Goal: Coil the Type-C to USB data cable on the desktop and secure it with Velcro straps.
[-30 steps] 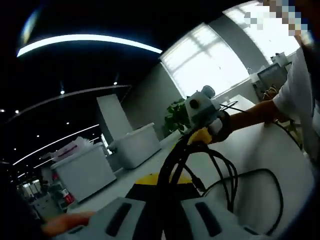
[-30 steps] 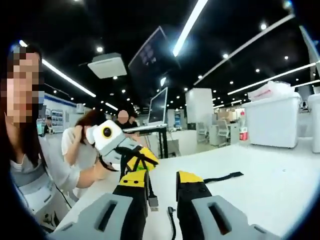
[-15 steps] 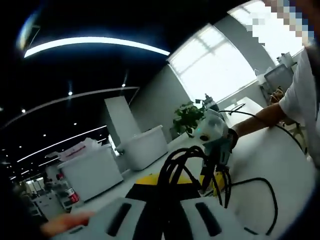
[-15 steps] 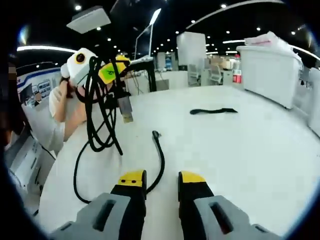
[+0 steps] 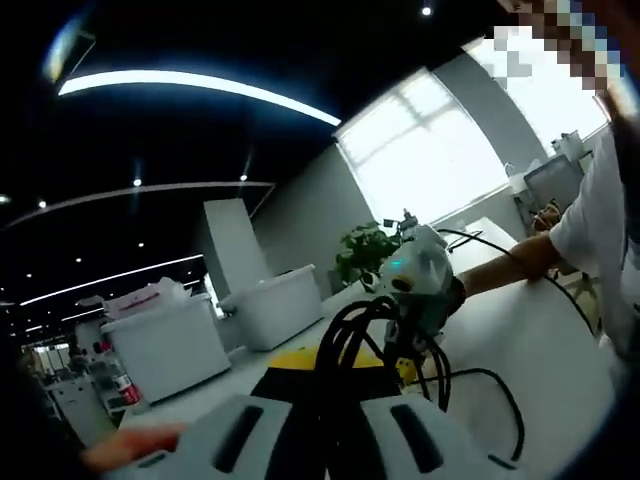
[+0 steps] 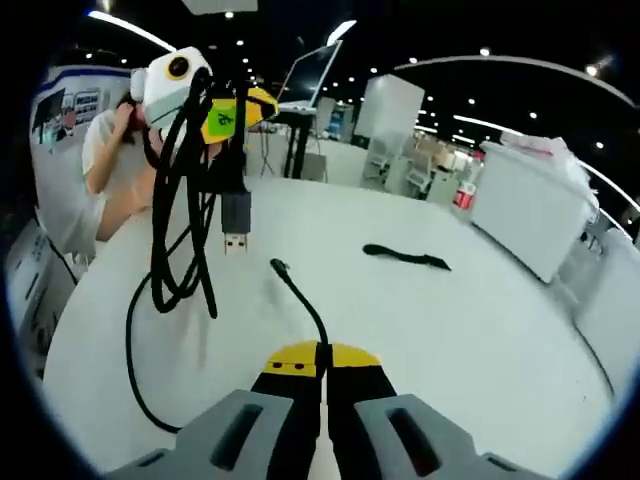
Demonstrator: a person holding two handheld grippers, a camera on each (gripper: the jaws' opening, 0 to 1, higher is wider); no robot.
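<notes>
The black data cable (image 6: 160,210) hangs in loops from my left gripper (image 6: 235,112), which is shut on it up at the left of the right gripper view. Its USB plug (image 6: 236,218) dangles free above the white table (image 6: 480,340). The Type-C end (image 6: 277,265) lies on the table, and a little behind it my right gripper (image 6: 322,355) is shut on the cable. A black Velcro strap (image 6: 405,258) lies flat farther out. In the left gripper view, cable loops (image 5: 350,330) rise between my left gripper (image 5: 322,362), with the right gripper (image 5: 408,368) just beyond.
Two white storage bins (image 5: 170,335) (image 5: 270,300) and a potted plant (image 5: 360,250) stand past the table's far side. Another white bin (image 6: 525,205) stands at the right. A person (image 6: 105,170) sits at the left, near a monitor on a stand (image 6: 305,75).
My right gripper was open half a second ago and has now shut on the cable near its Type-C end. The left gripper still holds the loops up.
</notes>
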